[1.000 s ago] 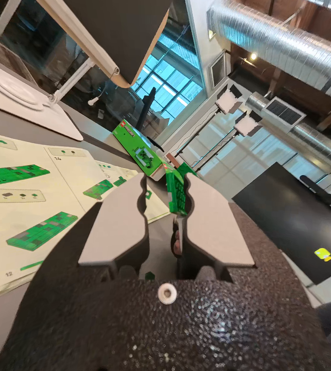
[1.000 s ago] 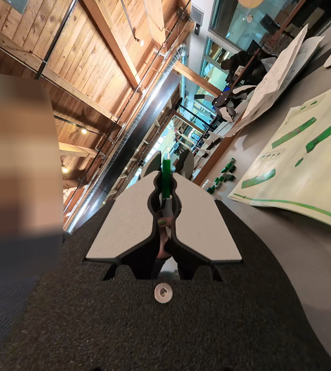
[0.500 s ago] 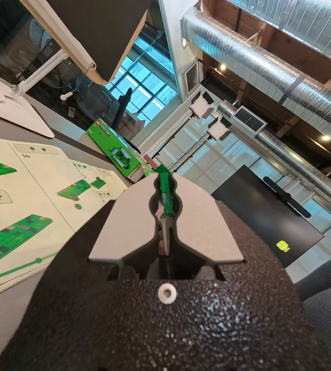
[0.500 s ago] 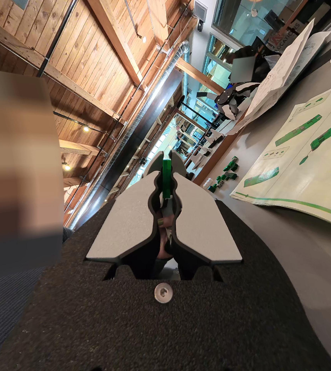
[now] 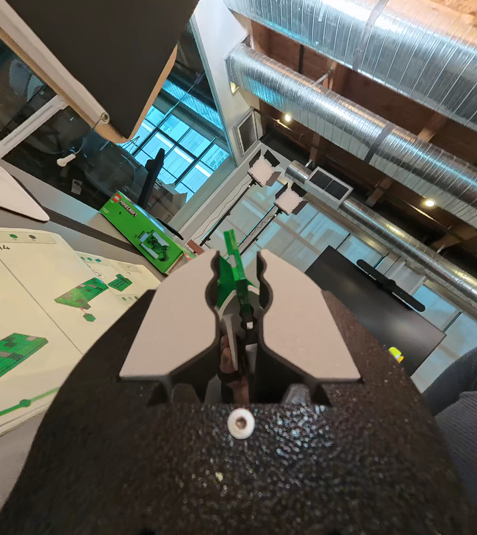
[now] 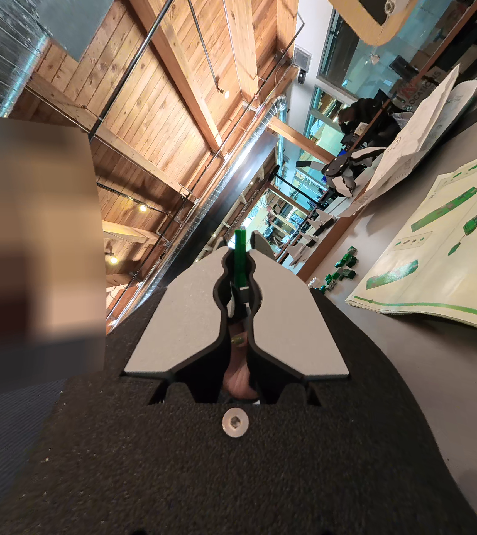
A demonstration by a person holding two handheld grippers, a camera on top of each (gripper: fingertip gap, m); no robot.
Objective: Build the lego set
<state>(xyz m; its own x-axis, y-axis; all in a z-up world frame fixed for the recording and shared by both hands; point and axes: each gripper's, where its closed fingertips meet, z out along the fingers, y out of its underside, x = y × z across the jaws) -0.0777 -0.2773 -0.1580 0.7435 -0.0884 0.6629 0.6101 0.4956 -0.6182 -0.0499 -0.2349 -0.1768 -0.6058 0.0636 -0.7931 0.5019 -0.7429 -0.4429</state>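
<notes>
Half a second ago pinched shut, the left gripper [image 5: 237,260] now stands apart around the green brick plate [image 5: 238,278], gaps both sides. At frame centre, the right gripper [image 6: 238,257] clamps that plate [image 6: 240,260] edge-on; its lower end is hidden.

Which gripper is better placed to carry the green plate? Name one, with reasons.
Right. The right gripper has its pads pinching the green plate edge-on, while the left gripper stands open around it, gaps on both sides. It likely needs no regrasp.
</notes>
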